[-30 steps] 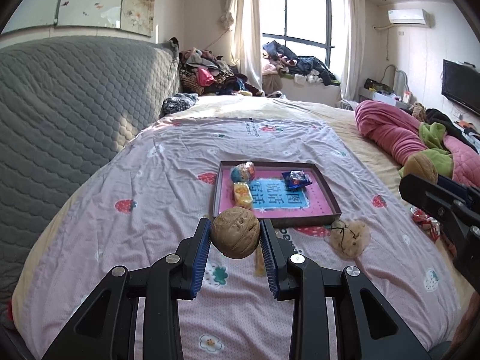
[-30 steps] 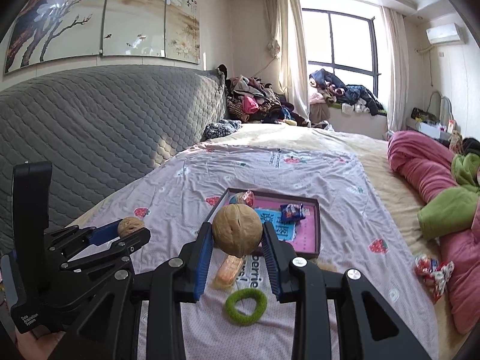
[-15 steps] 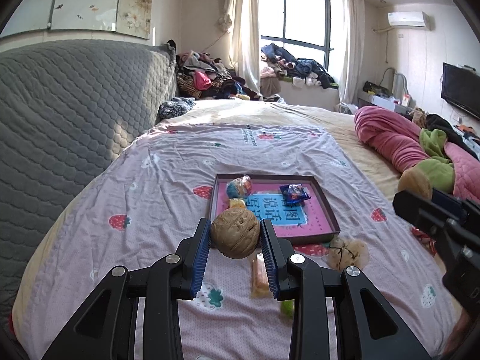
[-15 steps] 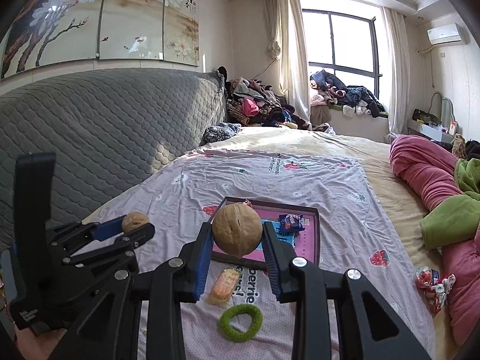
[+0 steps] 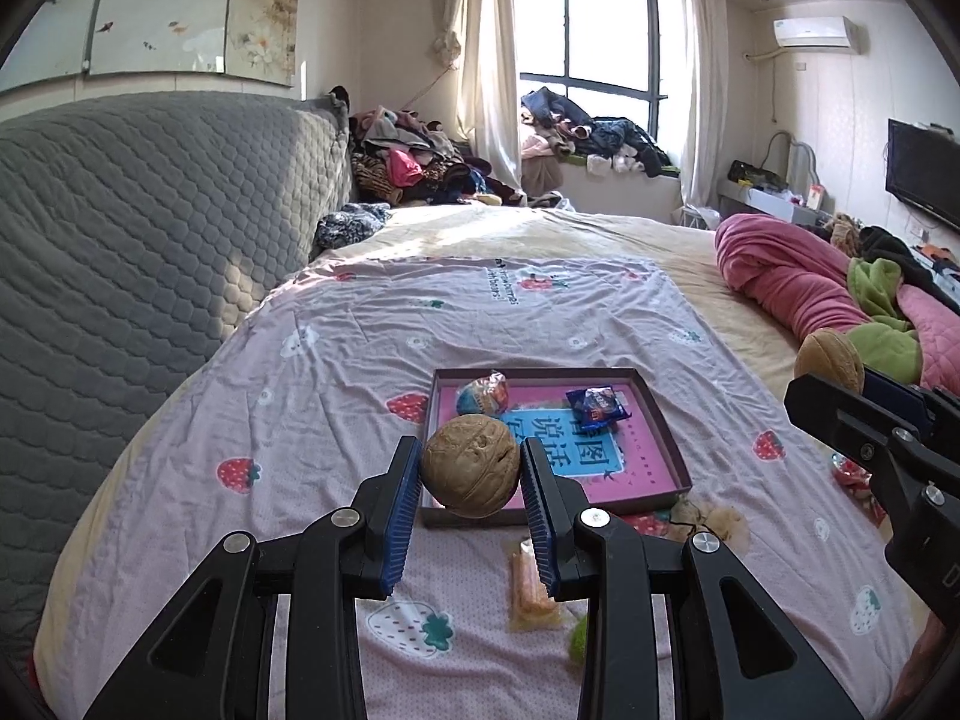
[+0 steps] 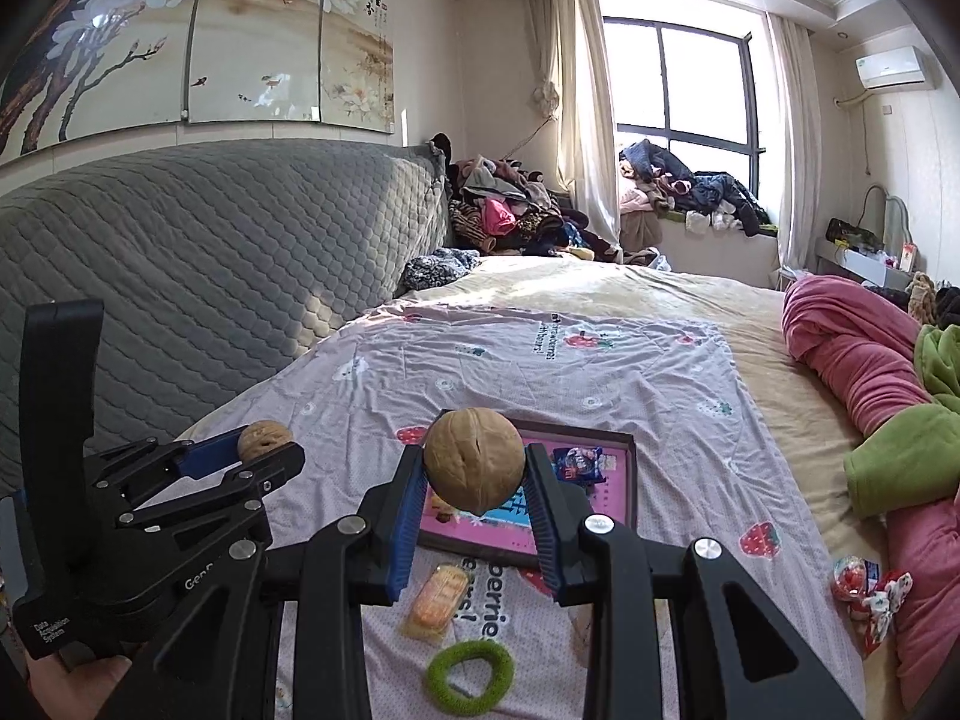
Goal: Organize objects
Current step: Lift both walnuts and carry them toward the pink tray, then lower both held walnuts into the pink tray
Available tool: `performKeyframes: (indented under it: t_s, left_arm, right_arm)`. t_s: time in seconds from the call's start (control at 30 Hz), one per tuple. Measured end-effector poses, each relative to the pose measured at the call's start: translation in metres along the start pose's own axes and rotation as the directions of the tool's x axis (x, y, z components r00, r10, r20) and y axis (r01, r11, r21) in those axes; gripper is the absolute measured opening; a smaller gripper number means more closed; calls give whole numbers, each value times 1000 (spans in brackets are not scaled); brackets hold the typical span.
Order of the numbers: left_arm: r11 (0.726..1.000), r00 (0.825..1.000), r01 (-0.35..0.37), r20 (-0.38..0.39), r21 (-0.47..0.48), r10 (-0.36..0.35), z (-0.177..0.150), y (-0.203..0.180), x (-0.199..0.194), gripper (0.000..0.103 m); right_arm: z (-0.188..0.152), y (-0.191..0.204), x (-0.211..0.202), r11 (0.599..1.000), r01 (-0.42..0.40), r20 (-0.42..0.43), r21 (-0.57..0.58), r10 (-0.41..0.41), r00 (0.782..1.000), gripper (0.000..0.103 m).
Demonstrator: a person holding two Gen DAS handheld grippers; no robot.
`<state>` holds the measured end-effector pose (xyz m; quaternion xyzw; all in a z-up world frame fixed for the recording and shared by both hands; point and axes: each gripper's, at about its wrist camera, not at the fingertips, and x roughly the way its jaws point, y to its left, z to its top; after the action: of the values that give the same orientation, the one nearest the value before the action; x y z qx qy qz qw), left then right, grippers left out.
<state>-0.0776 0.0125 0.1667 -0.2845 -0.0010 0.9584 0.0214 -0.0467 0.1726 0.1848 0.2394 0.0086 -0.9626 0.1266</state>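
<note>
My left gripper (image 5: 470, 456) is shut on a brown walnut (image 5: 471, 468), held in the air over the near rim of the pink tray (image 5: 540, 369). In the tray lie a blue-and-orange wrapped snack (image 5: 483, 394) and a blue packet (image 5: 597, 405). My right gripper (image 6: 474, 459) is shut on a second walnut (image 6: 474, 462), also just short of the tray (image 6: 630, 462). Each gripper shows in the other's view: the right gripper (image 5: 840, 381) at the right edge, the left gripper (image 6: 267, 444) at the left with a hand (image 6: 78, 678) under it.
On the strawberry-print sheet before the tray lie a yellow wrapped snack (image 6: 438, 594), a green hair ring (image 6: 471, 669) and a beige fluffy piece (image 5: 714, 522). A red wrapper (image 6: 864, 591) lies right, by pink and green blankets (image 6: 864, 372). A grey headboard (image 6: 210, 276) runs along the left.
Both grippers have carried their walnuts forward and slightly up, toward the tray. The left walnut now overlaps the tray's near rim. Both grips are unchanged.
</note>
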Motion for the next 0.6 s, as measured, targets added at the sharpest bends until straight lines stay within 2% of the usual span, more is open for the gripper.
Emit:
performKeyframes:
  t_s: [0.3, 0.6]
  left_arm:
    - [1000, 1000, -15, -1, -3, 15, 11, 2, 20, 34]
    - [1000, 999, -6, -37, 6, 7, 15, -9, 68, 34]
  right_arm:
    - [4, -6, 26, 1000, -10, -14, 2, 10, 1000, 33]
    - [-1, -23, 63, 1000, -8, -42, 18, 8, 999, 33]
